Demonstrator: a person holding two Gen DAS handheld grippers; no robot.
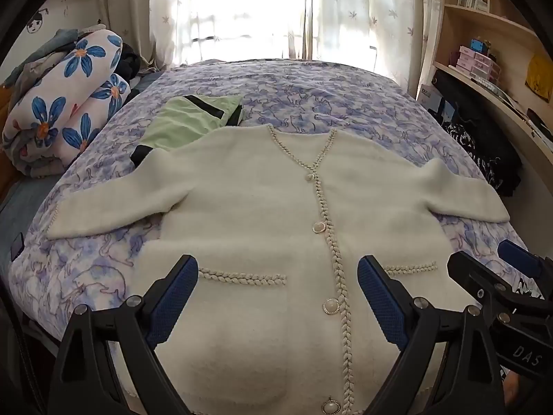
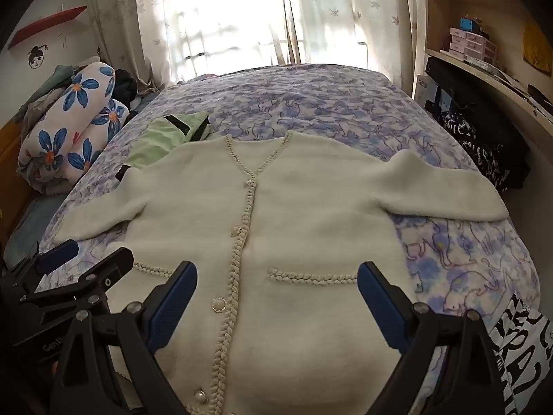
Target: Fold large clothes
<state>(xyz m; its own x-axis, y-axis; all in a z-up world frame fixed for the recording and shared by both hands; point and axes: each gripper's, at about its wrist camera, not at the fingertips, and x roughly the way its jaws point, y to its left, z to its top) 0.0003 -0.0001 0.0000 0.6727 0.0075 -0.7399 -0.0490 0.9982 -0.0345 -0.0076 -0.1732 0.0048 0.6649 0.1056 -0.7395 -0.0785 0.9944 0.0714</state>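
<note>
A cream fluffy cardigan [image 1: 255,207] [image 2: 311,214] with braided trim and pearl buttons lies flat, front up, on the bed, both sleeves spread out sideways. My left gripper [image 1: 278,269] hovers open above its lower part, near the left pocket, with nothing between the blue pads. My right gripper [image 2: 276,273] is open too, above the right pocket trim. In the left wrist view the right gripper [image 1: 484,259] shows at the right edge; in the right wrist view the left gripper [image 2: 93,252] shows at the left edge. Neither touches the cloth.
The bed cover [image 1: 311,97] [image 2: 328,103] is purple and white. A folded green garment [image 1: 186,121] [image 2: 166,135] lies beyond the cardigan's left shoulder. A rolled flowered quilt [image 1: 69,103] sits at the left. Shelves and dark bags [image 2: 484,145] stand along the right; black-and-white cloth [image 2: 522,352] lies nearby.
</note>
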